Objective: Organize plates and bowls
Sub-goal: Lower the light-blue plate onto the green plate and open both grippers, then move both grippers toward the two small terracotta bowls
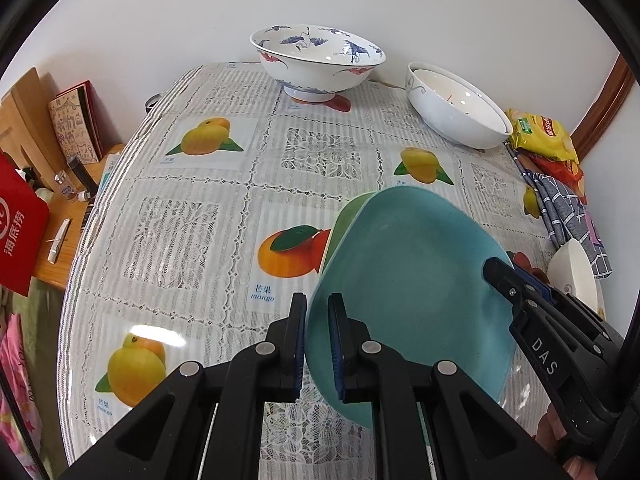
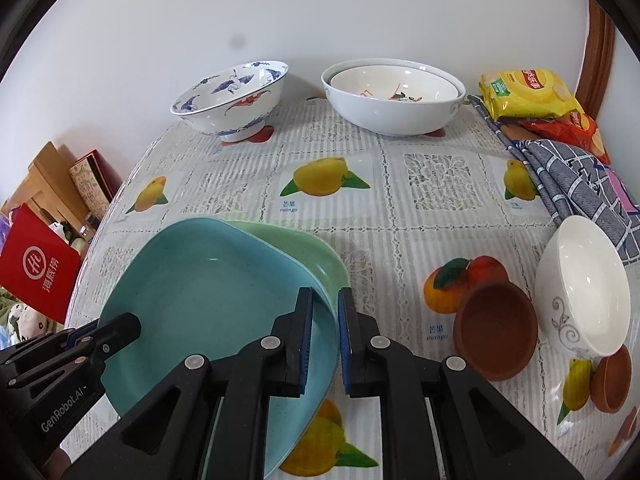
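The left hand-held gripper (image 1: 318,344) was clamped narrowly on the near-left rim of the teal plate (image 1: 412,280), and the right hand-held gripper (image 2: 326,336) pinched the same plate's opposite rim. The teal plate sat tilted over a pale green plate (image 2: 304,248) near the front edge of the surface (image 1: 208,208). Along the far edge stood a blue-patterned crane bowl (image 1: 316,64) and two nested white bowls (image 2: 394,96). Toward the right edge lay a small white bowl (image 2: 584,284) on its side, touching two brown dishes (image 2: 496,332), with a checked cloth (image 2: 572,180) and snack bags (image 2: 528,96) behind.
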Tool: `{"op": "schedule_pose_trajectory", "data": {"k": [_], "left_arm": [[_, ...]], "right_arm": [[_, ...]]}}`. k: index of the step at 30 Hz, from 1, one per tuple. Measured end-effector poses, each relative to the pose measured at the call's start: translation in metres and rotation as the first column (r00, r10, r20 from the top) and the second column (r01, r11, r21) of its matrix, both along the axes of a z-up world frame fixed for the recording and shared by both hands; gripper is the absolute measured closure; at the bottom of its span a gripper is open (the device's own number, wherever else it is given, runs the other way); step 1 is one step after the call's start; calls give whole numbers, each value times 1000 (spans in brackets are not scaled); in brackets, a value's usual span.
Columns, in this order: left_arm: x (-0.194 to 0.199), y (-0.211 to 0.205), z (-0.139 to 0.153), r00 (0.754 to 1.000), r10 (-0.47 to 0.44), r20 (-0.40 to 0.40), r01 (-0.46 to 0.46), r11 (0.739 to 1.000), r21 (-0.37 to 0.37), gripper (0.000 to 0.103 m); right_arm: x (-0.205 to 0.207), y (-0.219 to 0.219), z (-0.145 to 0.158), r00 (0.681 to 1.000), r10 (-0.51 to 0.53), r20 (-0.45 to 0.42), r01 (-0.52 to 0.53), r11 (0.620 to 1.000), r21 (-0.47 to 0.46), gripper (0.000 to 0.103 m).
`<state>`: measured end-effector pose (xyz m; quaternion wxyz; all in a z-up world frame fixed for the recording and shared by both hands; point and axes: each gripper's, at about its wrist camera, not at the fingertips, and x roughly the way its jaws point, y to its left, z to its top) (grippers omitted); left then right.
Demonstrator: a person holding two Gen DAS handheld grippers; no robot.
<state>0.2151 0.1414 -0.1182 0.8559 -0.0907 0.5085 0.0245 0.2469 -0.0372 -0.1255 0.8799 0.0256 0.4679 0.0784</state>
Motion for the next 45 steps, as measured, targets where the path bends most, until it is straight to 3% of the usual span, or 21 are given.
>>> {"op": "schedule_pose_trajectory", "data": {"k": [16, 28, 30, 33, 45], "left_arm": [[20, -3, -17, 999, -6, -36, 6, 1000, -9, 92], [19, -8, -14, 999, -20, -35, 20, 1000, 5, 92], [16, -9, -10, 999, -19, -27, 19, 1000, 8, 90], [13, -12, -2, 1000, -18, -11, 19, 999, 27, 76], [-4, -59, 32, 996, -78, 53, 76, 996, 52, 76]], "right_arm": [[32, 4, -9, 999, 35, -4, -35, 999, -26, 88], [34, 2, -12, 997, 74, -1, -74, 995, -69, 88], [30, 0, -9, 996, 86, 0, -85, 994, -68, 83], [22, -4, 0, 996, 88, 24, -86, 994, -66, 70], [-19, -72, 38, 993, -11, 115, 18, 998, -57, 60]]}}
